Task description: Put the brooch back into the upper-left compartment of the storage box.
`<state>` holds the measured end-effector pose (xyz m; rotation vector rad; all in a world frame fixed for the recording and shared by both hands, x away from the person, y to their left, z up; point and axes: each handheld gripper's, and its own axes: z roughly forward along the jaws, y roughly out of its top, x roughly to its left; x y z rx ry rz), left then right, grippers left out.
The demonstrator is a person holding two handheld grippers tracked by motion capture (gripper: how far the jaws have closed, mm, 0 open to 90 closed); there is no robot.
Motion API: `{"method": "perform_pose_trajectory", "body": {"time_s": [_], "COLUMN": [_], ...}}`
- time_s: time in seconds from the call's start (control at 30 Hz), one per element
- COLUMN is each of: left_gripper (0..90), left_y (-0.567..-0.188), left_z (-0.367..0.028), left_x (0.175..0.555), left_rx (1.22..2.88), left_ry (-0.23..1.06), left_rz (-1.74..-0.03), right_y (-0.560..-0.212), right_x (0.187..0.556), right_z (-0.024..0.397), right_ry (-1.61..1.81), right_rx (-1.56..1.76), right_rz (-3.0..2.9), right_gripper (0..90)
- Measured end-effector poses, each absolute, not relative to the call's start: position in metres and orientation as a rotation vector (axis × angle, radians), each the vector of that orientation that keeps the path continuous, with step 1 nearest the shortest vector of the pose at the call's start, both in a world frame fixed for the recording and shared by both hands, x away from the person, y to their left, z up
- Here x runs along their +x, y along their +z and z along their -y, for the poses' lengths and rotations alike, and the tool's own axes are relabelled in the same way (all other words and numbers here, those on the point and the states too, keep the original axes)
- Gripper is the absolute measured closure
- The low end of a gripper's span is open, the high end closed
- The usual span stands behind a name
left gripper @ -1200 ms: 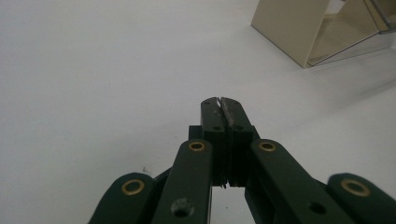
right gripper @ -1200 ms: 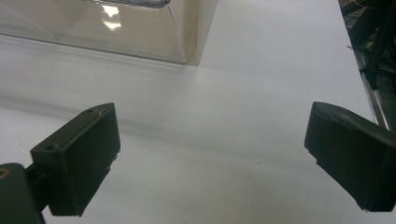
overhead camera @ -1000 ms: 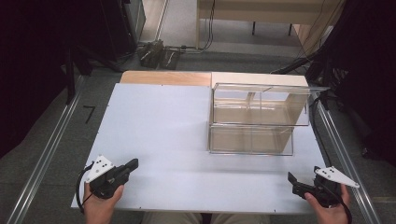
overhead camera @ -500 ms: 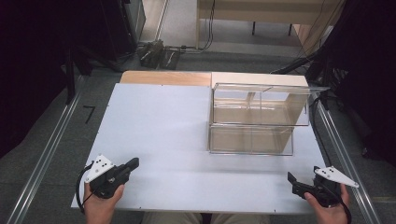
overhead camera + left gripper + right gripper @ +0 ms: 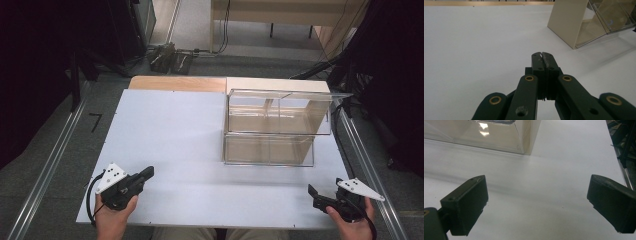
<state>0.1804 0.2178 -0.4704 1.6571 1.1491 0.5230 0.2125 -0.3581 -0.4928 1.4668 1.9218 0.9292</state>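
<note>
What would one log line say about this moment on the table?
left hand-held gripper: shut, empty, near table edge | right hand-held gripper: open, empty | clear plastic two-tier box: untouched, far right of white table

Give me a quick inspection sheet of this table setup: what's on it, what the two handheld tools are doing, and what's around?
Surface: white table top, bare apart from the case.
Job's things: clear two-tier display case at the far right, closed, nothing seen inside.
Clutter: nothing seen.
Grippers: left gripper at the near left edge, fingers shut on nothing; right gripper at the near right corner, fingers wide open, empty.
Cables: black cable loops from the left gripper; more cables on the floor beyond the table.
Surroundings: metal rails on both sides, grey floor, dark equipment.
</note>
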Motion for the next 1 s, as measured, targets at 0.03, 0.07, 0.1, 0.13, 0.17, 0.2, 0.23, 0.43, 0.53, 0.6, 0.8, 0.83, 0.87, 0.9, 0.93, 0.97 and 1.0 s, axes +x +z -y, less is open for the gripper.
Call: {"method": "perform_pose_trajectory", "body": {"time_s": [0.03,0.07,0.1,0.13,0.17,0.2,0.23,0.43,0.53,0.6,0.8,0.83,0.87,0.9,0.93,0.97,1.0], "left_gripper": [90.0,90.0,90.0,90.0,90.0,90.0,90.0,90.0,90.0,90.0,90.0,90.0,90.0,90.0,90.0,90.0,90.0], "left_y": [-0.470,-0.469,-0.469,-0.468,-0.468,-0.467,-0.466,-0.463,-0.462,-0.460,-0.457,-0.456,-0.456,-0.456,-0.455,-0.455,-0.454], "left_z": [-0.217,-0.216,-0.215,-0.214,-0.212,-0.211,-0.210,-0.202,-0.197,-0.195,-0.186,-0.184,-0.183,-0.182,-0.181,-0.180,-0.179], "left_x": [0.181,0.181,0.182,0.182,0.183,0.183,0.183,0.187,0.188,0.189,0.193,0.194,0.194,0.195,0.195,0.196,0.196], "left_rx": [1.654,1.653,1.651,1.649,1.647,1.650,1.645,1.645,1.644,1.642,1.638,1.633,1.633,1.634,1.633,1.630,1.634], "left_ry": [0.520,0.518,0.517,0.515,0.514,0.513,0.509,0.499,0.495,0.495,0.483,0.478,0.479,0.477,0.476,0.475,0.475], "left_rz": [-1.146,-1.142,-1.137,-1.129,-1.127,-1.122,-1.121,-1.094,-1.083,-1.076,-1.055,-1.052,-1.051,-1.048,-1.046,-1.044,-1.043], "right_y": [-0.493,-0.493,-0.493,-0.493,-0.493,-0.493,-0.493,-0.493,-0.492,-0.492,-0.492,-0.492,-0.492,-0.492,-0.492,-0.492,-0.492], "right_x": [0.212,0.212,0.212,0.212,0.212,0.212,0.212,0.212,0.212,0.212,0.212,0.212,0.212,0.212,0.212,0.212,0.212], "right_z": [0.358,0.358,0.358,0.358,0.358,0.358,0.358,0.358,0.358,0.358,0.358,0.358,0.358,0.358,0.358,0.359,0.359], "right_ry": [0.928,0.929,0.929,0.929,0.929,0.929,0.929,0.931,0.933,0.932,0.935,0.935,0.937,0.937,0.938,0.939,0.939], "right_rx": [1.467,1.467,1.466,1.467,1.466,1.464,1.463,1.464,1.461,1.462,1.458,1.458,1.461,1.462,1.462,1.461,1.461], "right_rz": [-1.921,-1.921,-1.921,-1.921,-1.920,-1.921,-1.921,-1.923,-1.922,-1.923,-1.924,-1.923,-1.922,-1.922,-1.924,-1.925,-1.925], "right_gripper": [1.9,2.0,1.9,1.9,1.9,1.9,1.9,1.9,1.9,1.9,2.0,1.9,1.9,2.0,2.0,2.0,2.0]}}
